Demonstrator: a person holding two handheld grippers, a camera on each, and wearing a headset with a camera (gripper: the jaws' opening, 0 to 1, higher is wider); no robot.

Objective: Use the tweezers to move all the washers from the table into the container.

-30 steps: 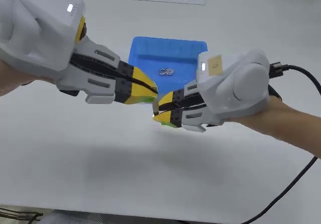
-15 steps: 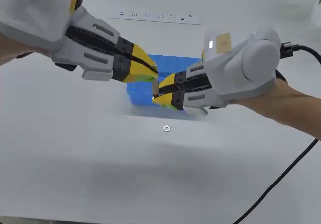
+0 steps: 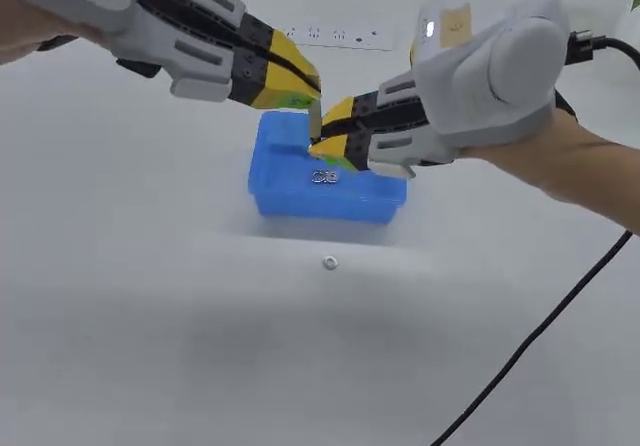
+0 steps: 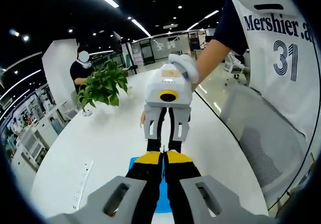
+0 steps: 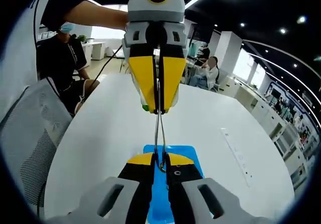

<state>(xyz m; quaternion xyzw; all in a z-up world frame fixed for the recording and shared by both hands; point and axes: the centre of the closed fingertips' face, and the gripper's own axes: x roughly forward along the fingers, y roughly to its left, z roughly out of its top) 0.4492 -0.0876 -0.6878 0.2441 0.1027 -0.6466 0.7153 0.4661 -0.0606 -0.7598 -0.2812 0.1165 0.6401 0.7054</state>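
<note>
The tweezers (image 5: 159,126) were mostly hidden. In the head view only a thin sliver of them showed between the two sets of yellow jaw tips, and whether their points carried anything could not be told. The left gripper (image 3: 314,90) was clenched on the upper end of the tweezers, and its body ran off the top left of the head view. The right gripper (image 3: 320,134) was closed on their lower part. The two met jaw to jaw above the far half of the blue container (image 3: 320,204), and the right gripper covered the container's far right corner.

A small cluster of washers (image 3: 323,177) lay near the middle of the container, too blurred to count. One loose washer (image 3: 330,262) lay on the worktop (image 3: 150,316), near the container's near wall but apart from it. A power strip (image 3: 345,36) lay toward the worktop's far edge, partly behind the grippers.

A second earlier the jaws had met at the container's near edge, hiding the loose washer. Half a second earlier they had covered the container's middle and the washers in it. The loose washer lay where it had half a second before.
</note>
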